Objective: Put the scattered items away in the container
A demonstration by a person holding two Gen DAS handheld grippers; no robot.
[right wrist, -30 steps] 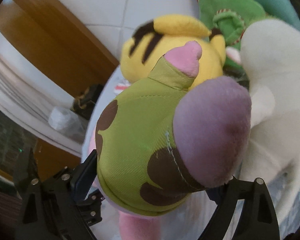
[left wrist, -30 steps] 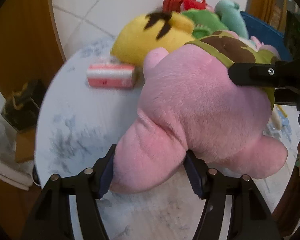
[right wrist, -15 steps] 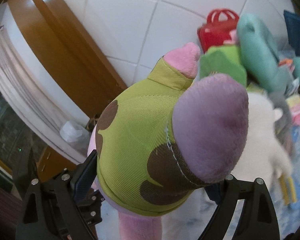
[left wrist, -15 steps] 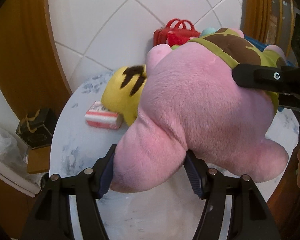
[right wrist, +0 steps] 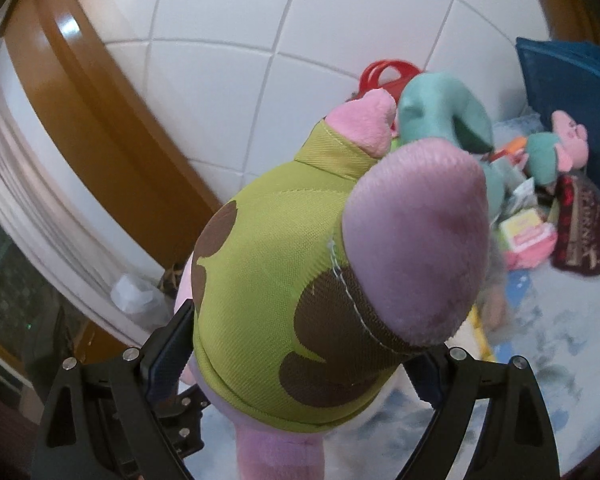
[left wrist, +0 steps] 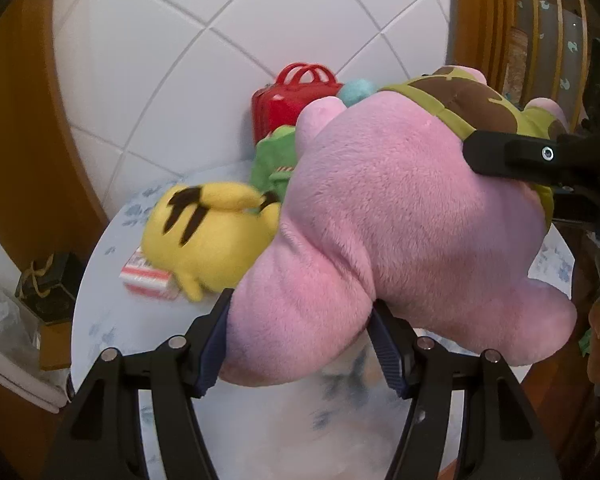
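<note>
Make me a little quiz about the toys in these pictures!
1. True or false: both grippers hold the same pink plush toy.
2. Which toy lies on the table beside the striped box? A) a yellow plush toy B) a blue car C) a brown bear
3. Fill in: the handled case by the wall is coloured ____.

Key: 1 true, the left gripper pinches a pink limb and the right gripper clasps the toy's green shorts. 2 A. 3 red.
</note>
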